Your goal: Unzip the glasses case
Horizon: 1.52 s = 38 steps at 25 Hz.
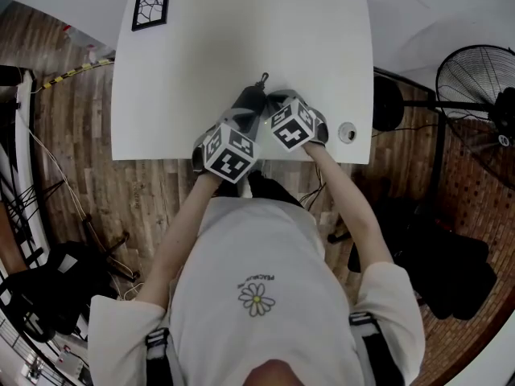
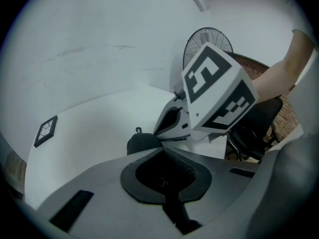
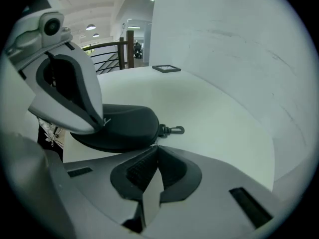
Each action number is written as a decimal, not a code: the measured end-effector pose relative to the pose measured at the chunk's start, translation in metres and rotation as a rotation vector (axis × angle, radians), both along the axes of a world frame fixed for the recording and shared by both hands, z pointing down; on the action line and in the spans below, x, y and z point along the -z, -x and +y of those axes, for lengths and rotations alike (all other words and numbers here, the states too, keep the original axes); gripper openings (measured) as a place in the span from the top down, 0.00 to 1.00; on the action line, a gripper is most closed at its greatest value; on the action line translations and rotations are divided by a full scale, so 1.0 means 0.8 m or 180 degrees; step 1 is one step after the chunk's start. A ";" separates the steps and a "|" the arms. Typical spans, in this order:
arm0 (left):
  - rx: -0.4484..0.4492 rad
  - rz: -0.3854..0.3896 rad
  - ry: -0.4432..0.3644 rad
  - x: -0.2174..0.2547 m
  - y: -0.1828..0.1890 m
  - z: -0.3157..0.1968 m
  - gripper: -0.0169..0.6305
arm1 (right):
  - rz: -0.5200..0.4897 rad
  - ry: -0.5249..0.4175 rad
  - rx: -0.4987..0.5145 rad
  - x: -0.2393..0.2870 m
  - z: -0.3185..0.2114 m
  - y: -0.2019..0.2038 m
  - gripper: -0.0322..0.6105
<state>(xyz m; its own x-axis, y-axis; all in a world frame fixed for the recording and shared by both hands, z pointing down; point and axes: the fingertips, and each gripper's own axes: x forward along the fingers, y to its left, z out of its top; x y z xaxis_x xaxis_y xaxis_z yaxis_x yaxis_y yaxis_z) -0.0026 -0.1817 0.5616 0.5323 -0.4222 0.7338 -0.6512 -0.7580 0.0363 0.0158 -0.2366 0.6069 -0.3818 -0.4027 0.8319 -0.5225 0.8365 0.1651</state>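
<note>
A black glasses case [image 1: 251,95] lies near the white table's [image 1: 241,39] front edge, its metal clip [image 1: 262,79] pointing away from me. My left gripper [image 1: 244,109] is shut on the case, whose dark shell [image 2: 143,143] shows just past the pads. In the right gripper view the left gripper's white finger [image 3: 75,91] lies over the case [image 3: 122,126]. My right gripper [image 3: 156,146] is shut, its tips meeting at the case's seam near the clip [image 3: 172,130], on the zipper pull, which is almost hidden. Both marker cubes crowd together over the case.
A small black-framed card [image 1: 151,7] lies at the table's far left corner. A round white fitting [image 1: 347,132] sits at the front right edge. A standing fan [image 1: 475,79] and a dark chair stand on the wooden floor to the right.
</note>
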 end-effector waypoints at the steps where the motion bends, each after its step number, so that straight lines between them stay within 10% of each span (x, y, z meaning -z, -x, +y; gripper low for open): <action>1: 0.0002 -0.0001 0.0003 0.000 0.000 0.000 0.96 | 0.0031 -0.0011 0.0068 0.000 -0.005 0.001 0.94; 6: 0.0050 0.0038 0.0080 0.000 0.001 -0.004 0.96 | 0.0084 -0.0056 0.0225 0.002 -0.012 0.003 0.94; 13: 0.0290 0.0098 -0.0037 0.037 0.014 -0.037 0.96 | -0.0298 -0.0035 -0.1447 0.012 -0.033 -0.090 0.94; 30: -0.0104 -0.0292 -0.0570 0.018 -0.016 -0.052 0.96 | -0.0556 0.0324 -0.1270 0.009 0.093 -0.006 0.94; 38: -0.0172 -0.0338 -0.0416 0.003 -0.008 -0.059 0.96 | -0.0504 0.0319 -0.1172 0.002 0.091 -0.007 0.94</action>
